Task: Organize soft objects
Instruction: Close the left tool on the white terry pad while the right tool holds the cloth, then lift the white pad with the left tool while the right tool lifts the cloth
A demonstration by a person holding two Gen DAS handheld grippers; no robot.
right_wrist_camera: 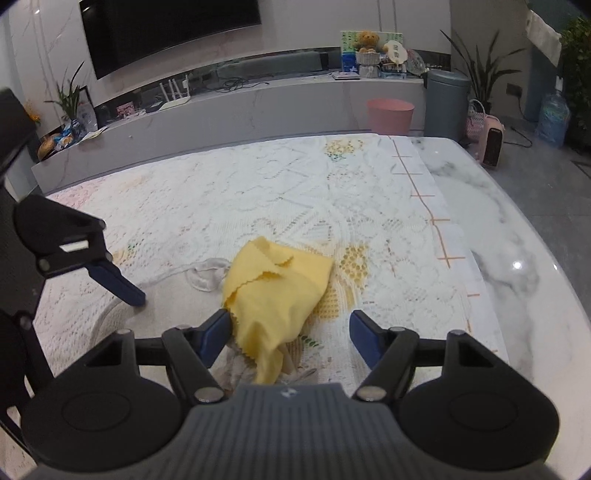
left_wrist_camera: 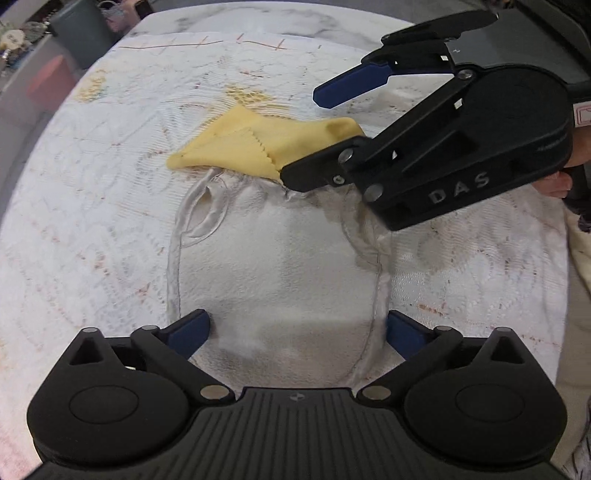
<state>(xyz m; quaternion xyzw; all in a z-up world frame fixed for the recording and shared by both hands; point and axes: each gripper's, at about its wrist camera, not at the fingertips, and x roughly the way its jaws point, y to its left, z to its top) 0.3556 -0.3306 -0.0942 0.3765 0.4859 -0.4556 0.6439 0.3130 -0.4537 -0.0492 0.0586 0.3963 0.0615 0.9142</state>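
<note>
Yellow cloth (right_wrist_camera: 275,291) thin, limp, light; half-tucked in white pouch (left_wrist_camera: 280,273) mouth. Pinch bunched corner. Left gripper (left_wrist_camera: 297,330) and right gripper (right_wrist_camera: 290,334) both wide open, empty.

Home living room: wall-mounted television (right_wrist_camera: 170,29), potted plants (right_wrist_camera: 480,70), teddy bear (right_wrist_camera: 367,40) on marble ledge (right_wrist_camera: 258,99).

Soft matt yellow cloth (left_wrist_camera: 255,147), fuzzy white pouch (left_wrist_camera: 280,273), openwork lace tablecloth (left_wrist_camera: 92,221), glossy marble tabletop (right_wrist_camera: 517,236)
</note>
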